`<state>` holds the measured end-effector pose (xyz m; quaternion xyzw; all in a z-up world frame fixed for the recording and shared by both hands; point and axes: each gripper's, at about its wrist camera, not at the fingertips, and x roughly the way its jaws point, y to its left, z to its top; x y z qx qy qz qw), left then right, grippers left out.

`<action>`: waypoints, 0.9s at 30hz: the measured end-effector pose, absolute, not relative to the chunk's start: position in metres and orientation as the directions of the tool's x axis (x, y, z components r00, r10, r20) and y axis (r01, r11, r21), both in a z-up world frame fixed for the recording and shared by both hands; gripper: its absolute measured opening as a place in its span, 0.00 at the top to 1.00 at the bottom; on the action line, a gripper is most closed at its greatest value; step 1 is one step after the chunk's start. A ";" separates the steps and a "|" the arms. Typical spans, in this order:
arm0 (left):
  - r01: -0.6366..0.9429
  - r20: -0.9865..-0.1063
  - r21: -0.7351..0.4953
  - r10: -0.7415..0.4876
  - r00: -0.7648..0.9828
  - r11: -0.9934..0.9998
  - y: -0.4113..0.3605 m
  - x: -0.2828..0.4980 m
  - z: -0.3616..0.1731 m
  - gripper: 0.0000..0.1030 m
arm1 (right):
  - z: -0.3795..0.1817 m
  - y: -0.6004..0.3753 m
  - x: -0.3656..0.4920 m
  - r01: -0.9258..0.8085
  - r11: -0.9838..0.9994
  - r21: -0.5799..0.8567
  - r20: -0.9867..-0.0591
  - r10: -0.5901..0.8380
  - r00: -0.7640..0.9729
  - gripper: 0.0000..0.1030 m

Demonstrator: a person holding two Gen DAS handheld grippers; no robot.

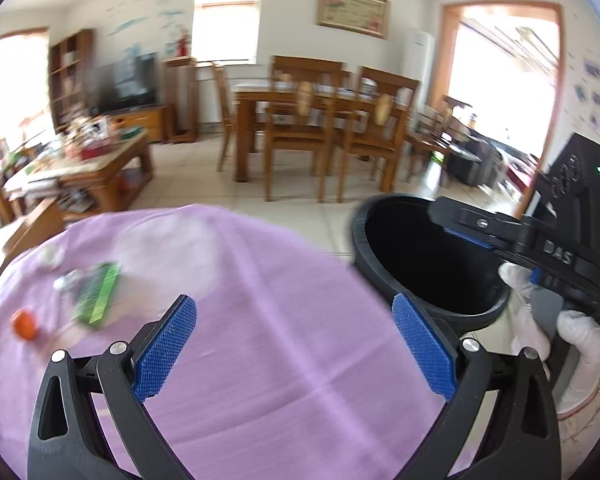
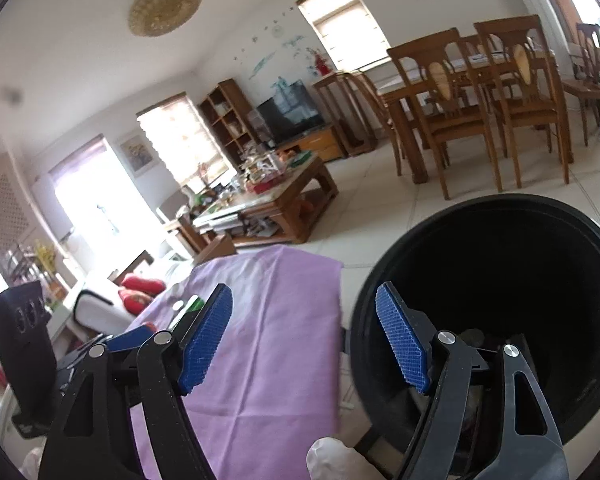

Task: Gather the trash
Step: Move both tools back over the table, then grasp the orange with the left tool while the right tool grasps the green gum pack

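A purple cloth [image 1: 268,320] covers the table. On its far left lie a green packet [image 1: 98,294], an orange ball-like piece [image 1: 25,323] and crumpled white bits [image 1: 50,258]. A black trash bin [image 1: 420,264] stands off the table's right edge; it also shows in the right wrist view [image 2: 500,300]. My left gripper [image 1: 294,328] is open and empty above the cloth. My right gripper [image 2: 304,320] is open and empty, one finger over the cloth [image 2: 268,340], the other over the bin's rim. The right gripper's body [image 1: 540,240] shows over the bin.
A cluttered wooden coffee table [image 1: 100,168] stands at the left, a dining table with chairs [image 1: 320,120] behind. Tiled floor [image 1: 292,208] lies between. A white-gloved hand [image 1: 560,340] holds the right gripper. The left gripper's body [image 2: 24,340] shows at the left.
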<state>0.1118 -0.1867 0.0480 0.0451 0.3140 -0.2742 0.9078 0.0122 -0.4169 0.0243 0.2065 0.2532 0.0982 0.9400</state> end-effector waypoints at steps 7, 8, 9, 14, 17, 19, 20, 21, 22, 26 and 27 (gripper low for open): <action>0.333 -0.595 -0.135 -0.346 0.726 0.933 -0.078 0.139 0.039 0.05 | 0.026 -0.307 0.057 -0.187 0.908 0.375 -0.496 0.367 0.787 0.28; 0.308 -0.596 -0.138 -0.327 0.733 0.941 -0.063 0.145 0.037 0.05 | 0.026 -0.294 0.064 -0.198 0.912 0.360 -0.512 0.370 0.775 0.28; 0.276 -0.601 -0.137 -0.301 0.741 0.951 -0.048 0.153 0.035 0.05 | 0.026 -0.280 0.070 -0.205 0.915 0.347 -0.528 0.371 0.764 0.28; 0.154 -0.658 -0.133 -0.203 0.725 0.979 0.012 0.193 0.017 0.06 | 0.011 -0.210 0.119 -0.252 0.925 0.284 -0.630 0.378 0.678 0.28; 0.138 -0.683 -0.122 -0.184 0.707 0.983 0.027 0.215 0.012 0.06 | -0.001 -0.179 0.151 -0.272 0.928 0.257 -0.684 0.373 0.627 0.28; 0.146 -0.713 -0.103 -0.175 0.679 0.984 0.029 0.230 0.004 0.20 | -0.010 -0.162 0.169 -0.273 0.934 0.232 -0.713 0.354 0.605 0.28; 0.147 -0.730 -0.103 -0.175 0.661 0.984 0.030 0.236 0.000 0.25 | -0.014 -0.152 0.178 -0.273 0.938 0.215 -0.726 0.341 0.597 0.28; 0.151 -0.745 -0.112 -0.184 0.641 0.982 0.032 0.240 -0.004 0.32 | -0.017 -0.143 0.186 -0.276 0.940 0.199 -0.736 0.330 0.591 0.31; 0.155 -0.754 -0.119 -0.191 0.628 0.981 0.033 0.245 -0.008 0.34 | -0.021 -0.136 0.191 -0.278 0.943 0.185 -0.744 0.319 0.587 0.35; 0.165 -0.757 -0.130 -0.206 0.620 0.978 0.036 0.248 -0.016 0.44 | -0.038 -0.110 0.213 -0.283 0.952 0.116 -0.788 0.262 0.557 0.37; 0.173 -0.753 -0.136 -0.215 0.622 0.976 0.036 0.248 -0.015 0.54 | -0.040 -0.106 0.217 -0.282 0.954 0.104 -0.794 0.251 0.554 0.39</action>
